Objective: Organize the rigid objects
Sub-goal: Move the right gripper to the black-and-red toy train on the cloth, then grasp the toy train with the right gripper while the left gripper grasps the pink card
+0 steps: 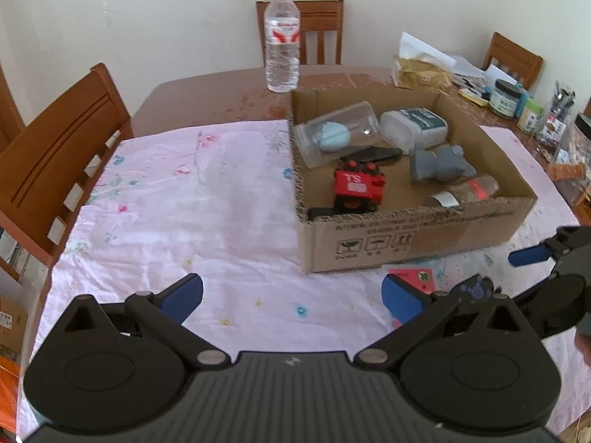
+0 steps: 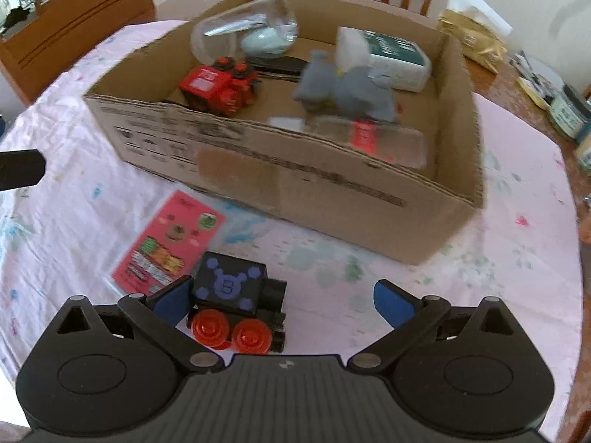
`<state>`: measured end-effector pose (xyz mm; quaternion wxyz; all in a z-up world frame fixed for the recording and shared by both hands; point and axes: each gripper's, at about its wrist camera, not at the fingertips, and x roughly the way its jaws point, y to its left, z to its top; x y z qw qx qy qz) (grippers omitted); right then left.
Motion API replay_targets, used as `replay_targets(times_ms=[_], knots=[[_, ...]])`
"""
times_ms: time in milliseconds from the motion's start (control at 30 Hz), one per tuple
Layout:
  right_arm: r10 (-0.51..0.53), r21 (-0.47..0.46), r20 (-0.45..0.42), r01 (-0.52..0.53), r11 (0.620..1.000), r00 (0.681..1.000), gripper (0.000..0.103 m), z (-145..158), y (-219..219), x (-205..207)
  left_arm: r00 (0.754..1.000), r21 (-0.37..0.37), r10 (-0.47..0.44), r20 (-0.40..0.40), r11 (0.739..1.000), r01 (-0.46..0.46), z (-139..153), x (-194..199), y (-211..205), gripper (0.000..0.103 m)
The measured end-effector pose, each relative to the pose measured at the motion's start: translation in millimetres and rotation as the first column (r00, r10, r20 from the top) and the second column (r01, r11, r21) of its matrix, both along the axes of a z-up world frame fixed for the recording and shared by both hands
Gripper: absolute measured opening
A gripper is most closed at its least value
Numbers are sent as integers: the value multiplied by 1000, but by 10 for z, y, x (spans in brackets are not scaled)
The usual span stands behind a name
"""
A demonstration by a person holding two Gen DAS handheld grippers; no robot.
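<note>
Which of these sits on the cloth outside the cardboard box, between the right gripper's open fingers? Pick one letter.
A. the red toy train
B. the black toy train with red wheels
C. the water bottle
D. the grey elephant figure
B: the black toy train stands on the cloth by the pink card, within the open right gripper, while the red toy train and grey elephant figure lie inside the cardboard box.

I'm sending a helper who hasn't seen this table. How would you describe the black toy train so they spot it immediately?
Find the cardboard box on the pink cloth. In front of it, beside a pink card, sits the black toy train. Unlike the red train in the box, it has a purple emblem and red wheels.
</note>
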<state>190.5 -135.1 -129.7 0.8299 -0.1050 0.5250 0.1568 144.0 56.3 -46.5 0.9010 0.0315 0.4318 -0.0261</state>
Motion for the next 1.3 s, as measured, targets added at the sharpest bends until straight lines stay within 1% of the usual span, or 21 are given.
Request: replay_targets(times_ms=[100, 200, 267, 400, 567, 633, 733, 867, 933, 1033, 1167, 1267, 1300], knots=[[-19, -48, 2, 19, 999, 1000, 103, -16, -137, -11, 1000, -3, -22, -9, 1000, 22, -25, 16, -68, 102], [-46, -70, -1, 46, 996, 999, 103, -35, -303, -28, 999, -5, -44, -15, 999, 44, -44, 30, -145, 102], [-67, -77, -3, 66, 995, 998, 103, -51, -412, -36, 998, -4, -57, -19, 998, 57, -52, 40, -189, 102], [-106, -64, -10, 105, 992, 994, 103, -70, -582, -16, 996, 2, -81, -27, 997, 81, -81, 58, -279, 102], [-171, -84, -7, 170, 982, 985, 103, -59, -799, 5, 993, 8, -109, -49, 994, 109, -160, 86, -371, 102], [-165, -74, -3, 164, 984, 986, 103, -54, -787, -48, 991, 10, -118, -58, 993, 119, -200, 96, -406, 102], [-135, -24, 5, 135, 991, 991, 103, -32, -701, -72, 989, 10, -129, -73, 991, 130, -264, 119, -463, 102], [-145, -19, 47, 146, 989, 988, 103, -57, -543, 3, 985, 3, -143, -93, 990, 144, -344, 157, -530, 102], [-157, -27, 44, 158, 987, 987, 103, -101, -517, 49, 983, 1, -153, -102, 988, 154, -380, 170, -567, 102], [-164, 7, 30, 164, 986, 986, 103, -125, -603, 78, 980, 9, -168, -109, 985, 170, -445, 178, -639, 102], [-142, 13, 42, 141, 990, 989, 103, -121, -709, 29, 975, 13, -183, -129, 983, 186, -574, 201, -756, 102], [-129, 15, 45, 128, 992, 991, 103, -136, -726, 20, 972, 31, -192, -135, 980, 198, -645, 206, -843, 102], [-128, 15, 44, 128, 992, 991, 103, -135, -729, 19, 972, 39, -194, -134, 979, 201, -658, 205, -867, 100]])
